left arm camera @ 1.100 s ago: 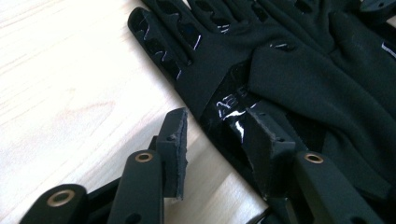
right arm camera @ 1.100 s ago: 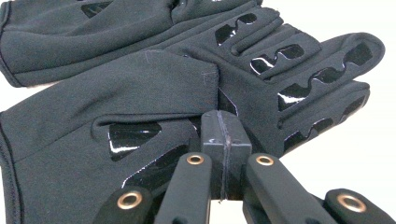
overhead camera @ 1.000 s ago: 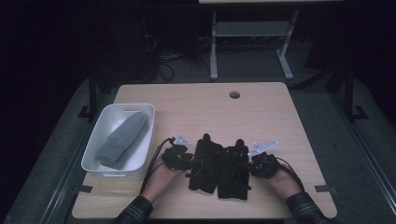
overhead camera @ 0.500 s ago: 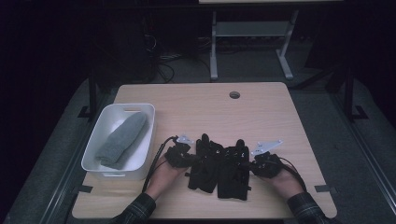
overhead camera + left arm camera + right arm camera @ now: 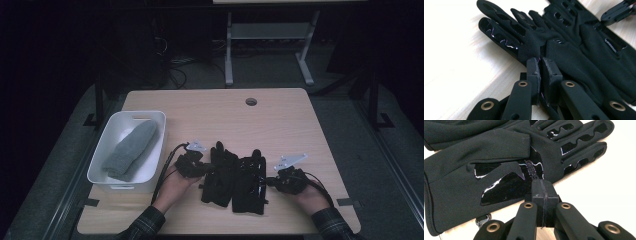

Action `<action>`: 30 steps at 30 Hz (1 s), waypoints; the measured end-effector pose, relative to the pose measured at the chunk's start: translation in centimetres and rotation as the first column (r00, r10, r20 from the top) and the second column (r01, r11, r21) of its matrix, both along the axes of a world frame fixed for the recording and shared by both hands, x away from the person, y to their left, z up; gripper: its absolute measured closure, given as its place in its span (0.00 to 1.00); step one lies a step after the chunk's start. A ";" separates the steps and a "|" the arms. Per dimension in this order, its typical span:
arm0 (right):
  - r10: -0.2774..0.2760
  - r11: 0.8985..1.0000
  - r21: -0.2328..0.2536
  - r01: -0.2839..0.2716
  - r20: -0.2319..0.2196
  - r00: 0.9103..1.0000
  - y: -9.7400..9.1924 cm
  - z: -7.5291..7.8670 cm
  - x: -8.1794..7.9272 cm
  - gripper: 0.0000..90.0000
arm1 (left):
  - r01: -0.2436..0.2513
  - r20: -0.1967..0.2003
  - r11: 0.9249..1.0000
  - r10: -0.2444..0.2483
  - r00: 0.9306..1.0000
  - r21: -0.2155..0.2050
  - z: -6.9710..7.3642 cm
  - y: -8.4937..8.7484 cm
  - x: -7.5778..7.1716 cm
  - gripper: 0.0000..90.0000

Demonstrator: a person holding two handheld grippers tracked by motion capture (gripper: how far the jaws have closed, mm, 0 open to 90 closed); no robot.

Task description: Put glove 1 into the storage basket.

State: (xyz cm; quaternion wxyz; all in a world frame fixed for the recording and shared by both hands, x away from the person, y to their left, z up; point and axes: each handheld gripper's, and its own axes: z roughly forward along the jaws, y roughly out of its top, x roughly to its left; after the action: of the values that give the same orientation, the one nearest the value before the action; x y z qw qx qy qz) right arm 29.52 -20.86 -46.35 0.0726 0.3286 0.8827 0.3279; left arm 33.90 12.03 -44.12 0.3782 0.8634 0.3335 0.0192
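Two black gloves (image 5: 234,179) lie flat, side by side, near the front edge of the table (image 5: 280,120). At the gloves' left edge the left gripper (image 5: 196,169) has just been closing; its jaws pinch a fold of the left glove (image 5: 564,55). At their right edge the right gripper (image 5: 280,181) sits with jaws pressed together, seemingly on the right glove's (image 5: 499,165) edge. Farther left of the gloves stands a white bin (image 5: 102,160) holding a grey mitten (image 5: 131,149).

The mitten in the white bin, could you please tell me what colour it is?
The mitten is plain grey, seen best in the high view.
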 end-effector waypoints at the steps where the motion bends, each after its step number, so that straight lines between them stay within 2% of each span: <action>1: 0.001 1.000 0.002 -0.001 -0.001 1.000 0.1 0.0 0.0 1.00 | 0.000 0.000 1.000 0.000 1.000 0.000 0.0 0.0 0.0 0.93; 7: 0.005 1.000 0.003 -0.005 -0.001 1.000 0.3 0.0 0.0 1.00 | 0.015 0.000 0.999 -0.015 1.000 -0.037 1.2 0.1 -0.1 0.93; 9: 0.011 1.000 0.003 -0.011 -0.001 1.000 0.4 0.0 0.0 1.00 | 0.019 -0.013 0.998 -0.020 1.000 -0.064 1.6 0.1 -0.2 0.93; 19: 0.010 1.000 0.010 -0.009 -0.005 1.000 0.5 0.0 0.0 1.00 | 0.042 -0.042 0.997 -0.045 0.998 -0.064 2.5 0.7 -1.1 0.93; 24: 0.010 1.000 0.008 -0.010 -0.003 1.000 0.6 0.0 0.0 1.00 | 0.041 -0.054 0.994 -0.047 0.997 -0.098 2.5 0.4 -1.0 0.93; 30: 0.019 1.000 0.013 -0.019 -0.001 1.000 1.1 -0.1 0.0 1.00 | 0.052 -0.050 0.990 -0.058 0.997 -0.128 2.8 -0.2 -0.9 0.92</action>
State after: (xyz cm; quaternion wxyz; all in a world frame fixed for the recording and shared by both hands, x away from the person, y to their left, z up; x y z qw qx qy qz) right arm 29.52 -19.75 -46.41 0.0669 0.3210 0.8837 0.3340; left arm 33.01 11.82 -41.33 0.4234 0.8467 0.3202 -0.0356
